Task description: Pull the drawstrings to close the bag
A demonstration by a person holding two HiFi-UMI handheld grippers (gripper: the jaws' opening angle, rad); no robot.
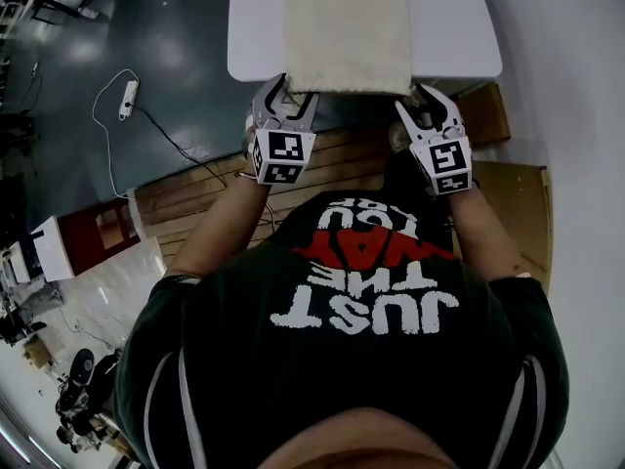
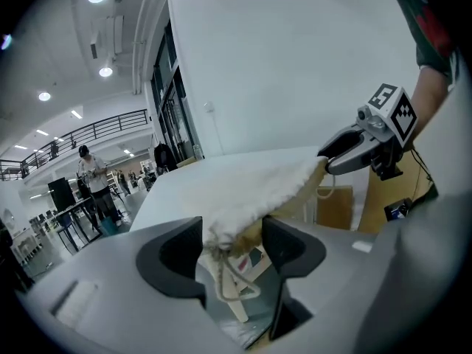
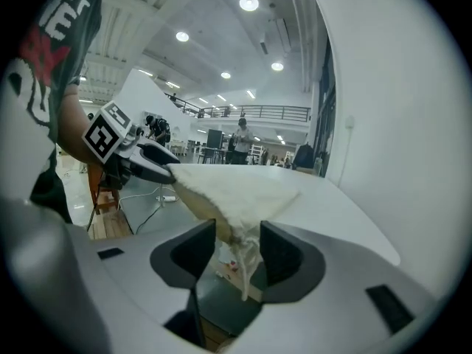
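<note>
The bag [image 1: 347, 32] overhangs the table's [image 1: 256, 27] near edge. The left gripper [image 1: 290, 96] and right gripper [image 1: 418, 101] stand spread around its near corners and drawstrings [image 2: 223, 275], unpinched.

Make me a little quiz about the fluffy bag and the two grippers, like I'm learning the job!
1. Where does the bag lie? A) on the white table B) in a drawer C) on a chair
2. True or false: the right hand-held gripper is far away from the bag.
3. Fill in: between the jaws of the left hand-held gripper hangs the bag's ____.

Key:
1. A.
2. False; it is at the bag's near corner.
3. drawstring.
</note>
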